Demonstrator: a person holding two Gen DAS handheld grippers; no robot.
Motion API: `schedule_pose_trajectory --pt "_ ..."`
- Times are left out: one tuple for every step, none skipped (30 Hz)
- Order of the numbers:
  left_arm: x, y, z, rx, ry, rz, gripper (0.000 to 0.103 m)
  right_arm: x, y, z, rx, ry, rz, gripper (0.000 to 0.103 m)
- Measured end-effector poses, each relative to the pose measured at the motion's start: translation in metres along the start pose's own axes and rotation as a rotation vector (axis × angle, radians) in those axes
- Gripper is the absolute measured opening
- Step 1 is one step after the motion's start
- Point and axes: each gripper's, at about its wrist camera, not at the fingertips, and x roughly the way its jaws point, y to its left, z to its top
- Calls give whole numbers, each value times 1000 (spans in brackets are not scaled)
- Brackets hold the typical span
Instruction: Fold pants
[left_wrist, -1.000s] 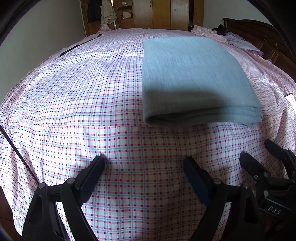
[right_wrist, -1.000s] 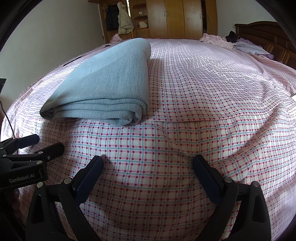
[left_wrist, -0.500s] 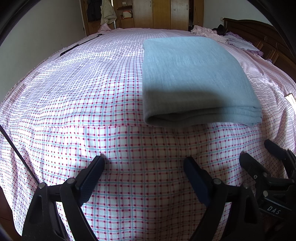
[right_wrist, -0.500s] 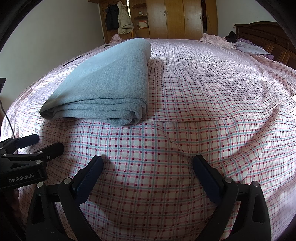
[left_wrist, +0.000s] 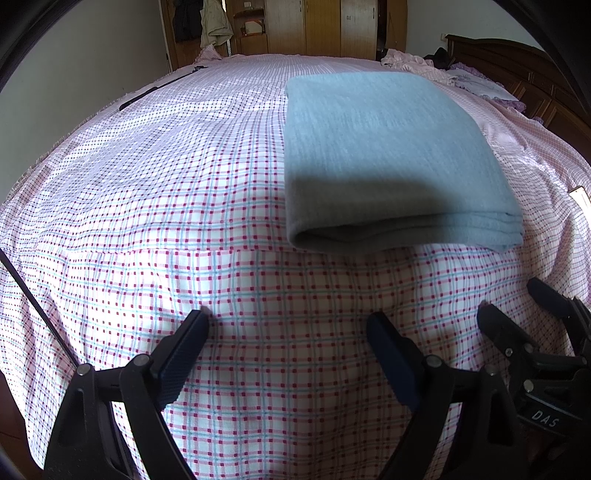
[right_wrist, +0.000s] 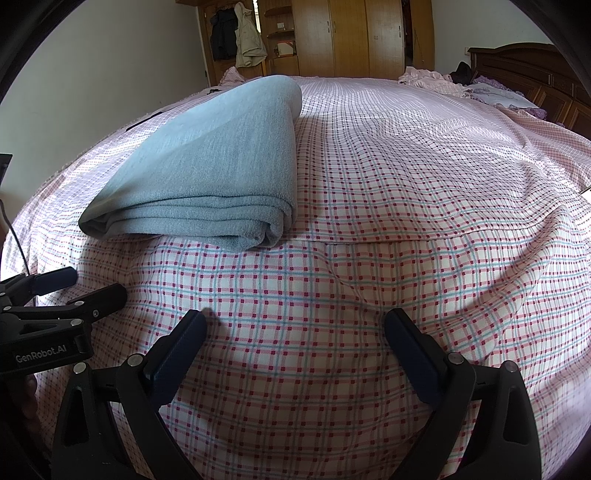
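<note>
On the pink-and-white checked bedsheet (left_wrist: 184, 184), the grey-blue knit pants (left_wrist: 384, 155) are lying folded into a flat layered rectangle, its stacked edges facing both claws. Left gripper (left_wrist: 288, 332) and right gripper (right_wrist: 295, 328) are hovering near it, jaws spread and grasping nothing. Any careless sweep is risking snagging those loose layers and spilling the fold.

Light blue-grey pants (left_wrist: 384, 147) lie folded into a flat, layered rectangle on a pink-checked bed (left_wrist: 184, 184), stacked edges facing the near side, near the bed's edge.
</note>
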Motion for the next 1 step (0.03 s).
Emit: schedule_pose_trajectory --pt "0 0 -1 0 0 0 91 0 0 0 0 0 0 94"
